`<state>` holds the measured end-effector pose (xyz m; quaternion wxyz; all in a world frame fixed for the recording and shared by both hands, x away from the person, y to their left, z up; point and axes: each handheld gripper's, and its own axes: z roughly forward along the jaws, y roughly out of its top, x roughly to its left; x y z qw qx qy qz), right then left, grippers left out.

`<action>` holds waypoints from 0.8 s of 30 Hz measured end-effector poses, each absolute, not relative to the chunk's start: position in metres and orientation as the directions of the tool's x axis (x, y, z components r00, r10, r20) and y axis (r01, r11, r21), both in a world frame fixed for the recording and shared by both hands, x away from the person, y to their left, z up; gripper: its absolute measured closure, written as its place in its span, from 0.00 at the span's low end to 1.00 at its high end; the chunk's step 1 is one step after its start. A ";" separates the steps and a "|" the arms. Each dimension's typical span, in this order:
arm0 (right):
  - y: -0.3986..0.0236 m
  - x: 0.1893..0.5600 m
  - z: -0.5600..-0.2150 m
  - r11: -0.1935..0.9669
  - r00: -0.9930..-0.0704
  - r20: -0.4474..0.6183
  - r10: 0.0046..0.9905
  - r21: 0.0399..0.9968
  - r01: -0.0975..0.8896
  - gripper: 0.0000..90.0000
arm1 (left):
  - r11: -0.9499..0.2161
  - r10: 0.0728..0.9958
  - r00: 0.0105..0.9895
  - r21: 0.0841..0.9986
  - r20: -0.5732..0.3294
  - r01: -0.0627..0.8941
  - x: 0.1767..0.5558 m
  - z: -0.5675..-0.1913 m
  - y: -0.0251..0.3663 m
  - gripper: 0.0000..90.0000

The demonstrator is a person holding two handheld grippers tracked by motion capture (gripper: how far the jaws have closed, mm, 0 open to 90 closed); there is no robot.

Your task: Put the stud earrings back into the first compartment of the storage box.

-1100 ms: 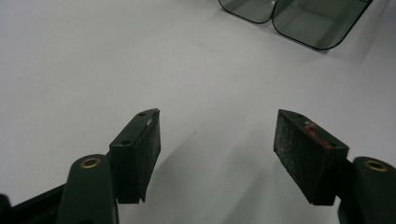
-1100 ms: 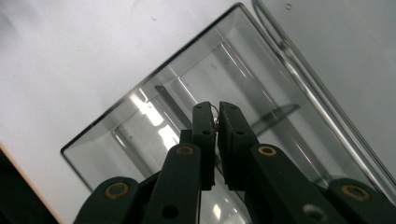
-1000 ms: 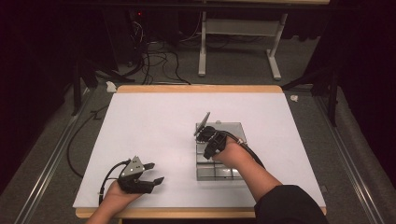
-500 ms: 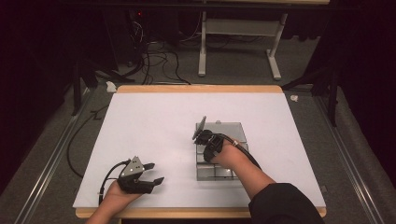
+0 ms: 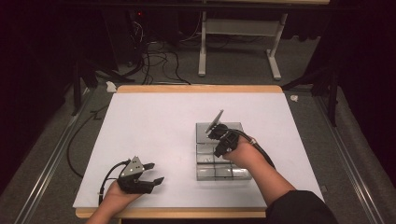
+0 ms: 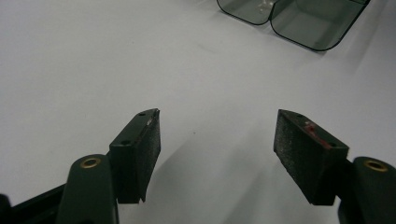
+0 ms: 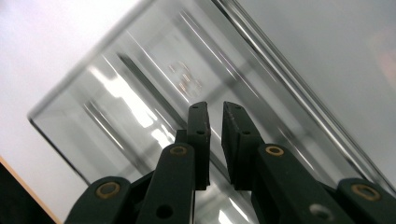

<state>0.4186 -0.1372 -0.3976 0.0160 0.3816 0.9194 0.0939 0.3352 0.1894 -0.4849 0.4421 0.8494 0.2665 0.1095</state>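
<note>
A clear plastic compartment box [image 5: 223,172] lies right of the table's centre. My right gripper [image 5: 214,132] hovers over its far end, pointing down and away. In the right gripper view the box's clear surface [image 7: 140,93] lies blurred just beyond the right gripper [image 7: 215,105]. Its jaws have just been opening and stand a narrow gap apart, with nothing between them. My left gripper [image 5: 154,172] rests near the front left of the table, wide open and empty. In the left gripper view the left gripper [image 6: 217,116] faces bare table, and a corner of the box [image 6: 299,18] is at the top right.
The white tabletop [image 5: 154,121] has a wooden rim along its front and back. Beyond the far edge are loose cables [image 5: 159,56] and a white stand [image 5: 238,35] on the floor. A cable trails from each gripper.
The right hand and its gripper have shifted a little to the right over the box. The left gripper has stayed where it was.
</note>
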 end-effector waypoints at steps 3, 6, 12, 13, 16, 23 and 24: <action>-0.156 0.414 -0.393 0.659 -0.676 0.043 0.736 0.186 0.729 0.91 | -0.468 0.552 0.833 0.808 -0.049 0.358 0.335 -0.485 0.189 0.36; -0.169 0.410 -0.392 0.635 -0.653 0.044 0.756 0.190 0.749 0.91 | -0.469 0.552 0.833 0.808 -0.048 0.357 0.335 -0.485 0.189 0.36; -0.213 0.400 -0.394 0.588 -0.610 0.052 0.790 0.214 0.780 0.91 | -0.468 0.556 0.830 0.807 -0.049 0.360 0.335 -0.485 0.189 0.36; -0.219 0.397 -0.394 0.575 -0.597 0.049 0.801 0.216 0.789 0.91 | -0.468 0.556 0.829 0.806 -0.049 0.362 0.335 -0.485 0.189 0.36; -0.237 0.391 -0.396 0.546 -0.568 0.048 0.821 0.222 0.808 0.91 | -0.468 0.559 0.828 0.805 -0.049 0.363 0.336 -0.485 0.189 0.36; -0.278 0.378 -0.408 0.480 -0.507 0.061 0.860 0.238 0.844 0.88 | -0.466 0.567 0.822 0.805 -0.046 0.367 0.336 -0.485 0.189 0.36; -0.281 0.377 -0.410 0.471 -0.500 0.064 0.864 0.246 0.847 0.87 | -0.465 0.567 0.822 0.805 -0.047 0.368 0.336 -0.485 0.189 0.36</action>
